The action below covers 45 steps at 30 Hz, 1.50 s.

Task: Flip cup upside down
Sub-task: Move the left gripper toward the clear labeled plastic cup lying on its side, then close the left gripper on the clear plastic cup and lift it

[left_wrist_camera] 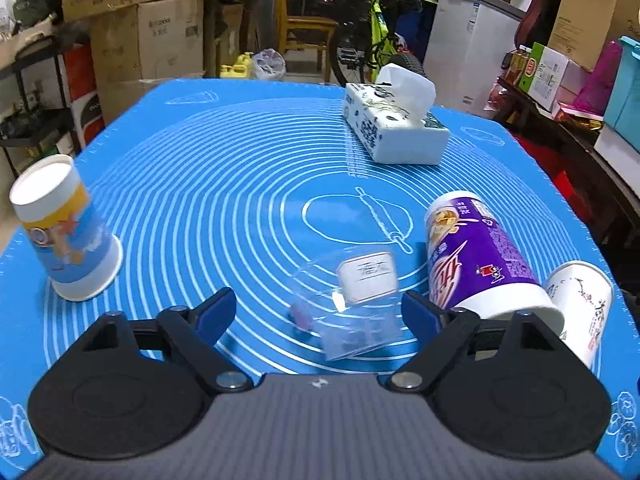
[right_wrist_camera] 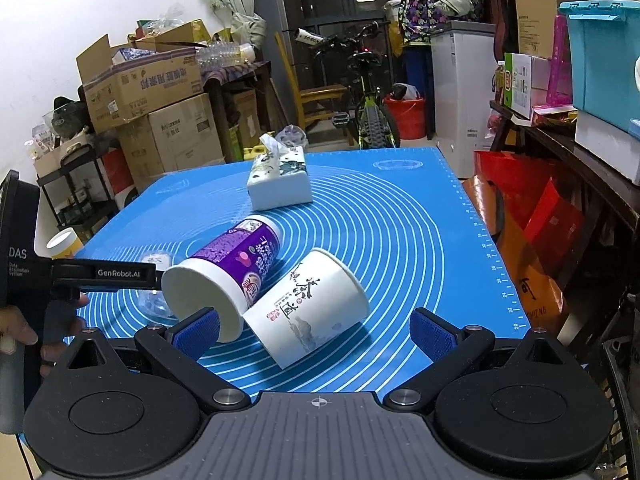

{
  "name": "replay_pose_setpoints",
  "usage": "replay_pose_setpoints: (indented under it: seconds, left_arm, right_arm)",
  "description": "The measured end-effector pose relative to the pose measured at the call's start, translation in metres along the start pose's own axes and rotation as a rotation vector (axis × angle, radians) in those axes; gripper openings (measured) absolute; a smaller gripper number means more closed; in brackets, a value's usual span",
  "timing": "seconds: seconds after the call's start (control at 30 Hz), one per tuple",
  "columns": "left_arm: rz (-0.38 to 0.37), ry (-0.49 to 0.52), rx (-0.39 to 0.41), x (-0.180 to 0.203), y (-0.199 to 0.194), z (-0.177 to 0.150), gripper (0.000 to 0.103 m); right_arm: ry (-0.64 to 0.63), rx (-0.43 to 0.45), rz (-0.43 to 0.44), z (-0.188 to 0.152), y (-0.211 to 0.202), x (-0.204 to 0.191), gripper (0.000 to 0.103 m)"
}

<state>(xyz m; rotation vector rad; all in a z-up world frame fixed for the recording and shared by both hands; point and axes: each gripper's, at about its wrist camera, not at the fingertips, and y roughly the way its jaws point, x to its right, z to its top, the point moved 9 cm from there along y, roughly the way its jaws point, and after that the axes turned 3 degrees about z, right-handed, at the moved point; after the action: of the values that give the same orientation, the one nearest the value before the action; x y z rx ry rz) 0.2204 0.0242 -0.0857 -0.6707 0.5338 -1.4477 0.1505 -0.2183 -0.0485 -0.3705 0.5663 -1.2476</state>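
Observation:
A purple-and-white cup (left_wrist_camera: 476,256) (right_wrist_camera: 228,268) lies on its side on the blue mat (left_wrist_camera: 224,184) (right_wrist_camera: 400,232). A white cup with ink writing (right_wrist_camera: 308,304) (left_wrist_camera: 580,304) lies on its side against it. A yellow-and-blue cup (left_wrist_camera: 66,236) (right_wrist_camera: 64,242) stands upside down at the mat's left. My left gripper (left_wrist_camera: 320,312) is open and empty over a clear plastic bag (left_wrist_camera: 352,300). My right gripper (right_wrist_camera: 316,332) is open and empty, with the white cup between its fingers.
A white tissue box (left_wrist_camera: 394,124) (right_wrist_camera: 280,180) sits at the far side of the mat. Cardboard boxes, a bicycle, a white appliance and shelves crowd the room beyond the table's edges. The left gripper's body (right_wrist_camera: 80,276) shows at the right wrist view's left.

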Motion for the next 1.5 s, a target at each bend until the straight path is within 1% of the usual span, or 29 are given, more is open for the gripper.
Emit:
replay_pose_setpoints:
  seconds: [0.07, 0.17, 0.2, 0.3, 0.47, 0.67, 0.83, 0.97, 1.03, 1.1, 1.27, 1.37, 1.5]
  left_arm:
    - [-0.018, -0.005, -0.011, 0.001, 0.002, 0.0, 0.082]
    - [-0.069, -0.014, -0.018, 0.005, 0.002, 0.0, 0.066]
    - [-0.087, -0.014, -0.02, 0.007, 0.001, 0.0, 0.06]
    - [-0.067, 0.017, -0.016, 0.01, -0.001, 0.001, 0.06]
    - [-0.039, 0.02, 0.003, 0.007, -0.006, 0.001, 0.059]
    - [-0.031, 0.03, 0.036, 0.004, -0.031, 0.001, 0.059]
    - [-0.054, 0.045, 0.047, 0.01, -0.066, -0.013, 0.059]
    - [-0.093, 0.078, 0.031, 0.028, -0.083, -0.033, 0.059]
    - [-0.106, 0.097, 0.017, 0.038, -0.084, -0.044, 0.059]
    - [-0.104, 0.115, 0.004, 0.044, -0.081, -0.054, 0.059]
    - [-0.117, 0.128, -0.047, 0.057, -0.07, -0.072, 0.059]
    - [-0.105, 0.146, -0.036, 0.06, -0.071, -0.075, 0.059]
    - [-0.107, 0.141, -0.038, 0.06, -0.072, -0.079, 0.06]
  right_arm:
    - [0.0, -0.001, -0.002, 0.0, 0.001, 0.0, 0.1]
    - [-0.001, 0.0, -0.002, -0.001, 0.001, 0.0, 0.1]
    - [-0.001, 0.0, -0.002, -0.001, 0.001, 0.0, 0.1]
    - [-0.001, -0.001, -0.002, -0.001, 0.0, 0.0, 0.1]
    - [0.0, 0.0, -0.004, 0.0, 0.0, 0.001, 0.1]
    - [-0.001, 0.013, 0.0, 0.001, -0.008, -0.001, 0.1]
    - [-0.011, 0.012, 0.007, -0.001, -0.016, -0.005, 0.1]
    - [-0.021, 0.008, 0.014, -0.004, -0.022, -0.009, 0.1]
    - [-0.025, 0.005, 0.016, -0.007, -0.025, -0.01, 0.1]
    - [-0.029, -0.002, 0.016, -0.009, -0.028, -0.011, 0.1]
    - [-0.04, -0.025, 0.007, -0.017, -0.031, -0.008, 0.1]
    - [-0.037, -0.034, 0.004, -0.02, -0.032, -0.005, 0.1]
    - [-0.036, -0.044, 0.003, -0.022, -0.03, -0.004, 0.1]
